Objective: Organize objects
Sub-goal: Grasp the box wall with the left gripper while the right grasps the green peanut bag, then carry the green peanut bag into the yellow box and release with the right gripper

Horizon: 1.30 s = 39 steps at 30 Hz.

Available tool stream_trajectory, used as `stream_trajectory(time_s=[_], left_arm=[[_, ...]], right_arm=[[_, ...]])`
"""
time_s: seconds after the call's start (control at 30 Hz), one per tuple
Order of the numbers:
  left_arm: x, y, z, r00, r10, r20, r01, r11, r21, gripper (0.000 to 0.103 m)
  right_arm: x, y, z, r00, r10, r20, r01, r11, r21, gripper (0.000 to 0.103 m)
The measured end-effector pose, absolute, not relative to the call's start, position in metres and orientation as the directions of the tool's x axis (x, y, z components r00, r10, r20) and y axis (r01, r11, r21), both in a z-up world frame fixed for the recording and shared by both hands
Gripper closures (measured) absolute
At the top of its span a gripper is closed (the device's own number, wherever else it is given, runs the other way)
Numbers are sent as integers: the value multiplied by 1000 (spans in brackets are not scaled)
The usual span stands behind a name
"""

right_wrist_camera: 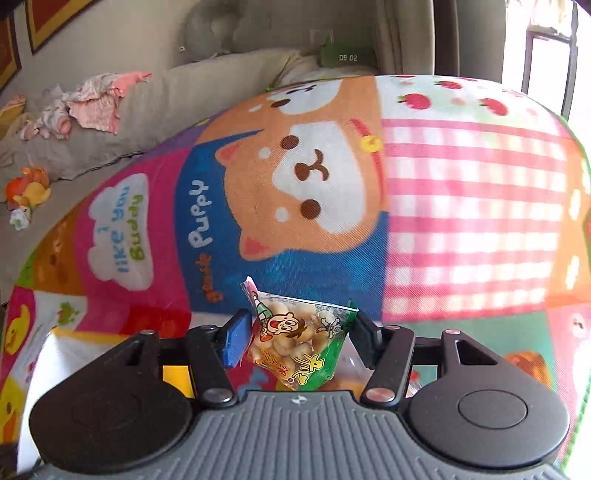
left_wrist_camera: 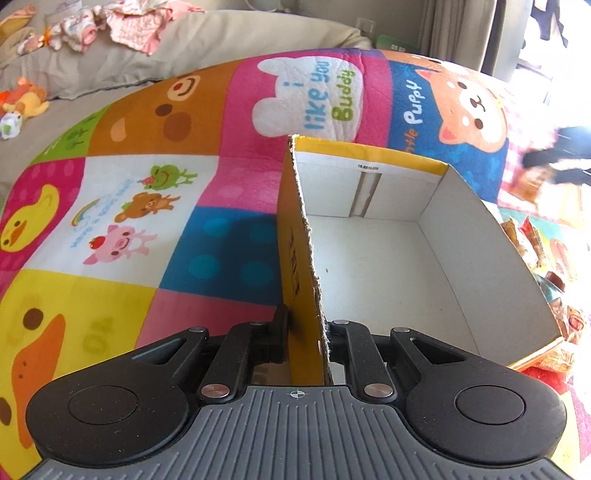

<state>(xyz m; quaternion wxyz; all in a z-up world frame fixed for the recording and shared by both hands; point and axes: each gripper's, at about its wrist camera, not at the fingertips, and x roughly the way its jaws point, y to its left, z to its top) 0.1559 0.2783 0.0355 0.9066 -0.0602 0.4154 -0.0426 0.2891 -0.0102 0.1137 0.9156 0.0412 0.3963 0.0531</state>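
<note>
A yellow cardboard box (left_wrist_camera: 388, 266) with a white, empty inside stands on the colourful play mat (left_wrist_camera: 129, 221). My left gripper (left_wrist_camera: 306, 328) is shut on the box's near left wall, one finger outside and one inside. My right gripper (right_wrist_camera: 299, 332) is shut on a small clear snack packet (right_wrist_camera: 295, 339) with a cartoon figure and green corner, held above the mat (right_wrist_camera: 461, 221). A corner of the box (right_wrist_camera: 55, 354) shows at the lower left of the right wrist view.
Several snack packets (left_wrist_camera: 546, 258) lie on the mat to the right of the box. A grey sofa (left_wrist_camera: 110, 70) with pink baby clothes (left_wrist_camera: 136, 26) and plush toys (left_wrist_camera: 26, 99) stands behind the mat. A bright window (right_wrist_camera: 546, 48) is at the far right.
</note>
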Motion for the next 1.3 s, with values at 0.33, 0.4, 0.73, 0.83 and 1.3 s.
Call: stream_trajectory(time_s=[0.33,0.4,0.73,0.83,1.3], left_arm=[[162,277,31,635,-103,-766,-19,989,-148,90],[161,276,30,639,-92,-763,-22,990,-137,90],[164,266,30,643,-92,-761,-22,990,-139,90],[163,268,30,641,-109,-759,-3,990,-144,90],[166,271,31,626,-162,-763,-2,978,-209,90]], right_arm=[[136,-26,210,761,159,-629,-135,987,87,45],[105,-27,240,793,166,-586,-139,986,91,45],[12,-23,400,952,117,-283,-118,993,13,45],[11,-20,427,960,112,-255,-114,993,7,45],[56,20,320,766,293,-572,-323,945,51,44]])
